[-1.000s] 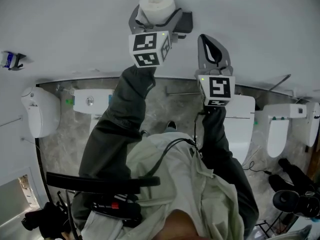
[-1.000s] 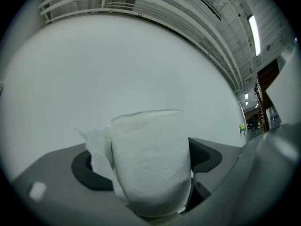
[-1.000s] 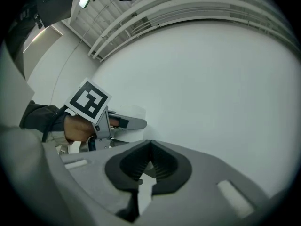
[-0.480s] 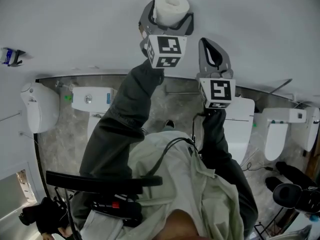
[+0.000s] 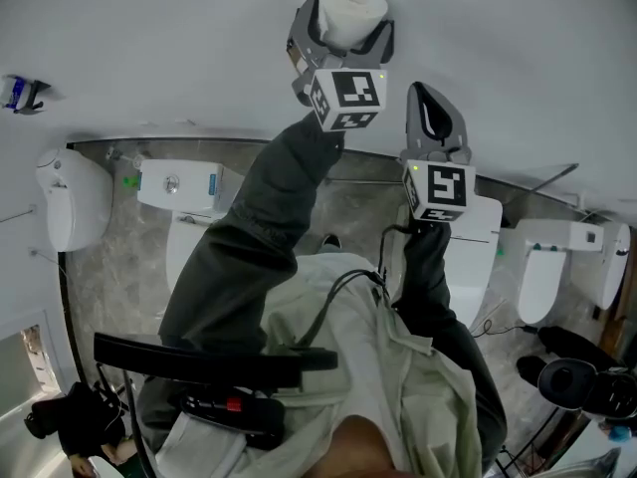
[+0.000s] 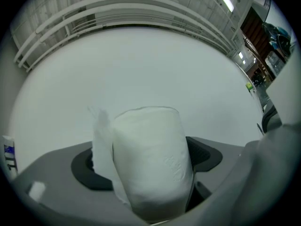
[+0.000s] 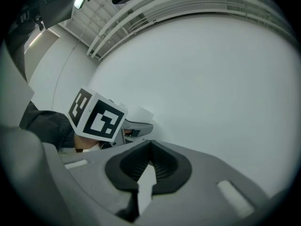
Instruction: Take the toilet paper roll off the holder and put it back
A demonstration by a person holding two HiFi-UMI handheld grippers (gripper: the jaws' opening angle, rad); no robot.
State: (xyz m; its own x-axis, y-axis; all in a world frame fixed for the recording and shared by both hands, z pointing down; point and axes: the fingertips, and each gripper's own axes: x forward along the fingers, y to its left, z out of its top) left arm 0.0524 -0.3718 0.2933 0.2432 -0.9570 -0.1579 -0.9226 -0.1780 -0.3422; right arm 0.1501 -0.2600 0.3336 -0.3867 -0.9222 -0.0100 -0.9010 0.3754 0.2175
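A white toilet paper roll (image 5: 350,10) sits upright between the jaws of my left gripper (image 5: 343,20), held up against the white wall. In the left gripper view the roll (image 6: 153,164) fills the gap, both dark pads press its sides, and a loose sheet (image 6: 99,140) trails off its left side. My right gripper (image 5: 428,96) stands just right of and below it, jaws shut with nothing between them. From the right gripper view (image 7: 149,149) the left gripper's marker cube (image 7: 96,117) and the roll (image 7: 139,113) show to the left. I see no holder in any view.
Several white toilets stand along the grey marble floor below, such as one at the left (image 5: 72,207) and one at the right (image 5: 542,262). A small blue-and-white fixture (image 5: 18,94) hangs on the wall at far left. Dark bags (image 5: 582,386) lie at lower right.
My left gripper has carried the roll to the right and slightly up along the wall. The right gripper has barely moved.
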